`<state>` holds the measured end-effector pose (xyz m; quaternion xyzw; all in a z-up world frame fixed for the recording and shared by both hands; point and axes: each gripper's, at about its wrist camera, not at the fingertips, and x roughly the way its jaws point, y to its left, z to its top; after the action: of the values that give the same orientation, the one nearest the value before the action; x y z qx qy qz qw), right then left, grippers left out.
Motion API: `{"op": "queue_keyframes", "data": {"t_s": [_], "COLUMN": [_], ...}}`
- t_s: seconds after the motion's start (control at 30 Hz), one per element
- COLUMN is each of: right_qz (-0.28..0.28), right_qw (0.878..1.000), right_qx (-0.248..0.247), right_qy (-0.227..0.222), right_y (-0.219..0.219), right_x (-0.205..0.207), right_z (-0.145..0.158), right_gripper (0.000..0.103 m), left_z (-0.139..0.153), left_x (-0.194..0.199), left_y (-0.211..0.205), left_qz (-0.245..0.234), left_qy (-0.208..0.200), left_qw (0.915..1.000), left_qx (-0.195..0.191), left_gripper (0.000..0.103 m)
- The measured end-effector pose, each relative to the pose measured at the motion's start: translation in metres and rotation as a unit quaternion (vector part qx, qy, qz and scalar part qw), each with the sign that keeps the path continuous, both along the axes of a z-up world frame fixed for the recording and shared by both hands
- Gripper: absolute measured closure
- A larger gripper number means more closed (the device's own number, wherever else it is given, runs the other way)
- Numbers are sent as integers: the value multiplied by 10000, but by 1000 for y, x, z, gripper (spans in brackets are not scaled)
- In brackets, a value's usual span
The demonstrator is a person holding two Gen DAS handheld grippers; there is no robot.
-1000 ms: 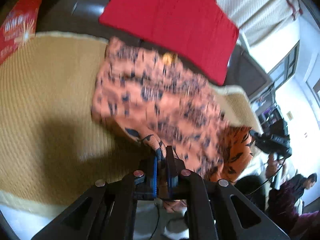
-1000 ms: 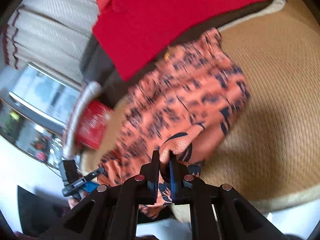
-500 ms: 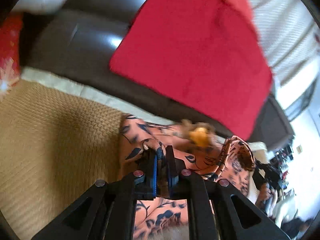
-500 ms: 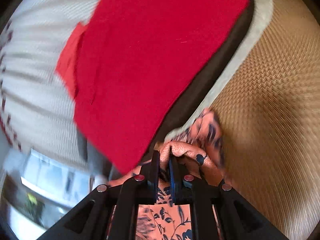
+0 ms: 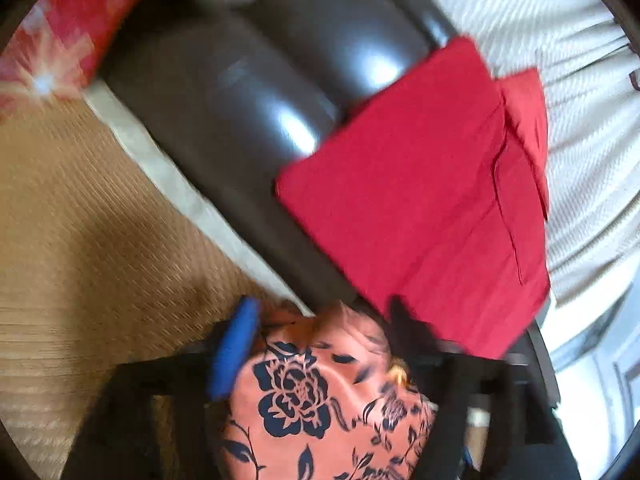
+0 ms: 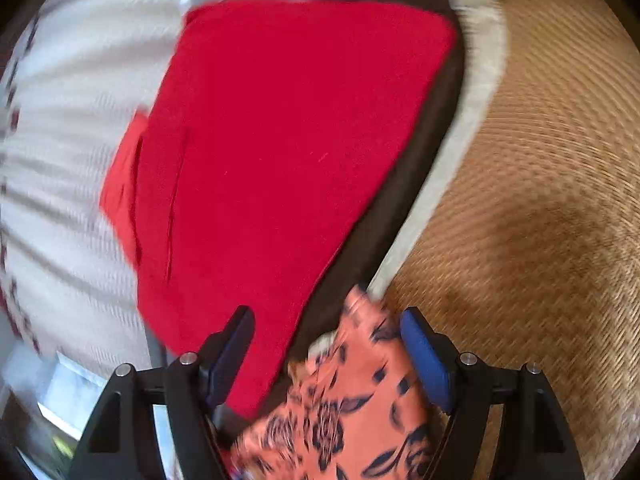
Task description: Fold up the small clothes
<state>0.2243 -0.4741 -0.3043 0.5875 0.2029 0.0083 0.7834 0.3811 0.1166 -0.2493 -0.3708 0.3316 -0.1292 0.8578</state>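
An orange garment with a dark floral print [image 5: 320, 400] lies on the woven tan mat [image 5: 80, 240], its far edge by the mat's pale border. My left gripper [image 5: 324, 320] is open, fingers spread either side of the cloth's far edge, the blue pad [image 5: 234, 352] on the left. The same garment [image 6: 352, 400] shows in the right wrist view. My right gripper [image 6: 328, 332] is open too, with the cloth between its fingers but not pinched. Both views are blurred.
A dark leather sofa back [image 5: 248, 100] rises behind the mat. A red folded cloth [image 5: 420, 208] hangs over it and shows in the right view [image 6: 280, 140]. A red patterned cushion [image 5: 52, 48] lies at far left. White curtains [image 5: 560, 60] are behind.
Both grippers were shut on the garment's corners and carried them forward toward the sofa back. Now both have opened and the cloth lies loose on the mat.
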Motion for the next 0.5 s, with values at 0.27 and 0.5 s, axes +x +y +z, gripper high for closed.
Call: {"op": "queue_keyframes", "data": {"t_s": [0.27,0.5], "right_qz": [1197,1827], "right_qw": [9839,9710], "right_qx": [-1307,-1484], "right_qy": [212,418], "right_y": [85,128], "right_x": [8,-10], "right_z": [47,42], "right_gripper": [26,46], "left_z": [15,-35], "left_x": [-63,-74], "left_y": [-50,-80], "left_qz": [-408,-515], "left_qy": [328,1397], "left_qw": [9932,9598], "left_qx": [1044,2379], "left_gripper": [25,25]}}
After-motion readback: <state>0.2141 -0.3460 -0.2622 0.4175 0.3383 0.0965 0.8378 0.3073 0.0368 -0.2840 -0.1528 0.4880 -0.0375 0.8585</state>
